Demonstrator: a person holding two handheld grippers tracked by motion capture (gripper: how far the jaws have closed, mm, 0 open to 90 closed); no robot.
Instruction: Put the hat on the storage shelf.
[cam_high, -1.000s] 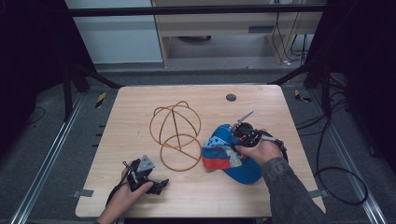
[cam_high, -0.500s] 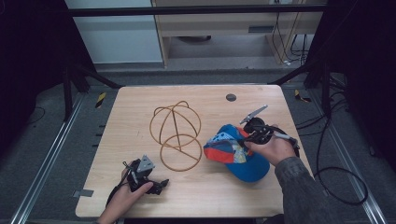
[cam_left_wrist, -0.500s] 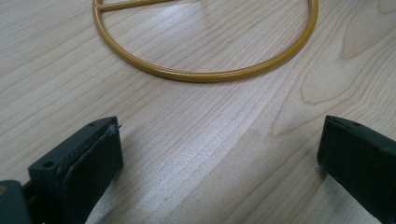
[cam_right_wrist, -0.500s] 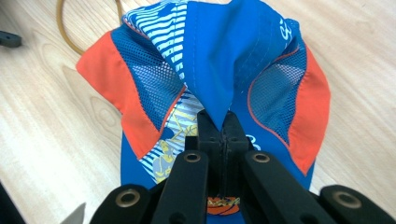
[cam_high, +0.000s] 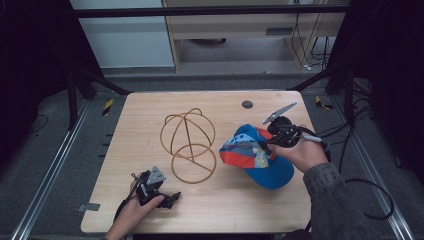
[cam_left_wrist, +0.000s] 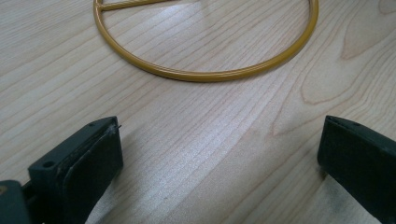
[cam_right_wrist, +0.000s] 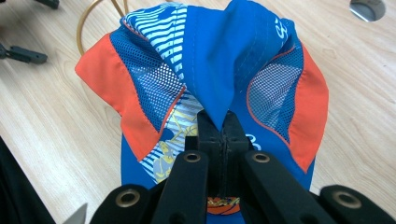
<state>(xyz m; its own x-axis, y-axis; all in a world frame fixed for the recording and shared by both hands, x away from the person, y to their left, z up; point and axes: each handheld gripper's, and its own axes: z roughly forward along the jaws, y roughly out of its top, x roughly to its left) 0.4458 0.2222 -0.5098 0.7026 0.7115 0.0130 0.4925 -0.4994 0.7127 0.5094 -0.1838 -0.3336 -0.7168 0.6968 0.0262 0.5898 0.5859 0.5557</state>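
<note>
The right tongs (cam_right_wrist: 218, 122) are pinched tight on a fold of blue fabric at the crown of the cap (cam_high: 257, 155), a blue, orange and mesh one that hangs lifted above the right half of the wooden bench (cam_high: 150, 107), its brim near the surface. Just beside it stands a gold wire cap stand (cam_high: 188, 145). The left tongs (cam_high: 167, 198) rest at the near left edge, spread wide with nothing between them.

Right gripper (cam_right_wrist: 219, 128) pinched a fold of the blue-and-orange cap (cam_right_wrist: 205, 70) above the wooden table (cam_right_wrist: 51, 121).
</note>
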